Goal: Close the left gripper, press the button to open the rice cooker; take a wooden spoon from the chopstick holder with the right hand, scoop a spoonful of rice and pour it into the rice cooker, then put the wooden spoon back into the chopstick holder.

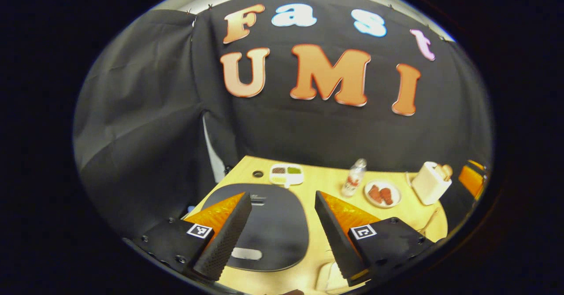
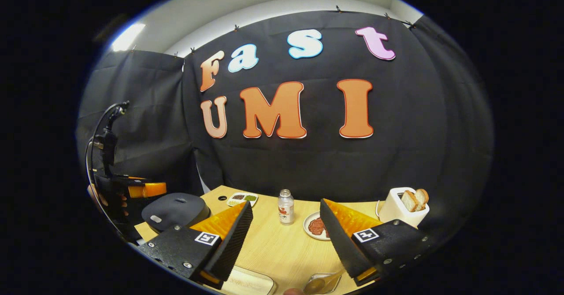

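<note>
Below, between the left hand-held gripper's (image 1: pixel 282 231) spread ridged fingers, sits the closed, rounded matte rice cooker (image 1: pixel 273 224) on the wood-grain bench (image 1: pixel 317 185); the right hand-held gripper (image 2: pixel 286 237) gapes empty.

Light wood surface (image 2: pixel 282 246) carries the dark rice cooker (image 2: pixel 176 211), lid down, at its left end. Behind sit a divided dish (image 2: pixel 242 198), a small bottle (image 2: pixel 286 207), a plate of reddish food (image 2: pixel 316 226) and a white toaster (image 2: pixel 403 208) holding bread.
</note>
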The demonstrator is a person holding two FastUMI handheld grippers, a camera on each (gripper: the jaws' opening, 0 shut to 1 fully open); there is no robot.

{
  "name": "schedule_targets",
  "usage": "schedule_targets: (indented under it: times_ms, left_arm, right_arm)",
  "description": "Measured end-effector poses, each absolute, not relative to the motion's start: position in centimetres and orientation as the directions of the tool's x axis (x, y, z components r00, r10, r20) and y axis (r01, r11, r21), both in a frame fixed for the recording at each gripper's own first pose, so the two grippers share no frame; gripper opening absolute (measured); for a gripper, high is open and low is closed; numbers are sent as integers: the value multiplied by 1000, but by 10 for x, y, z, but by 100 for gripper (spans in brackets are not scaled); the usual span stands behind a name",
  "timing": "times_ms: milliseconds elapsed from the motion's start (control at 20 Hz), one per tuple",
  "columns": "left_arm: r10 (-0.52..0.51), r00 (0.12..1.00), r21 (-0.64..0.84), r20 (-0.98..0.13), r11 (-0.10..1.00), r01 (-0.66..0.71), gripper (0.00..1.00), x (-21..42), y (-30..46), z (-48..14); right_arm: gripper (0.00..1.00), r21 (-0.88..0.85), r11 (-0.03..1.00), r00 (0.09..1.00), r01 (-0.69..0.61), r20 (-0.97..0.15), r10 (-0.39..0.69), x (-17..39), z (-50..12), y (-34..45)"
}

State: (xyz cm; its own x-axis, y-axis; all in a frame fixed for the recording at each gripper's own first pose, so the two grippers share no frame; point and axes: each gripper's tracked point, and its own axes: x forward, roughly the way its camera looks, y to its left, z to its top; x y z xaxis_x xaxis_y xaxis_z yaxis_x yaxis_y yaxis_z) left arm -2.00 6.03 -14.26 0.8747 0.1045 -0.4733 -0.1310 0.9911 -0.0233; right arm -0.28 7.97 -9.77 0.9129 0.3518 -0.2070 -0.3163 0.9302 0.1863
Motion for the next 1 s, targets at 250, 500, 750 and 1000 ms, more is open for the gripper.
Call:
schedule_targets:
  times_ms: [250,500,750,1000]
  left_arm:
    - [114,949,-4,-295,993,-120,100,-28,45,-87]
    - [81,980,31,-184,997,-77,99,-42,23,-55]
    - [67,990,61,-123,996,-60,97,-51,8,-39]
    - [58,998,87,-38,995,-55,96,-52,5,-21]
  right_arm:
    - [95,159,937,922,-310,-192,337,-7,-88,79]
    - [95,125,945,943,-301,-111,315,-6,-55,75]
    - [95,123,946,953,-299,-22,304,-7,-30,74]
    - [94,106,959,965,-263,21,263,-7,-20,64]
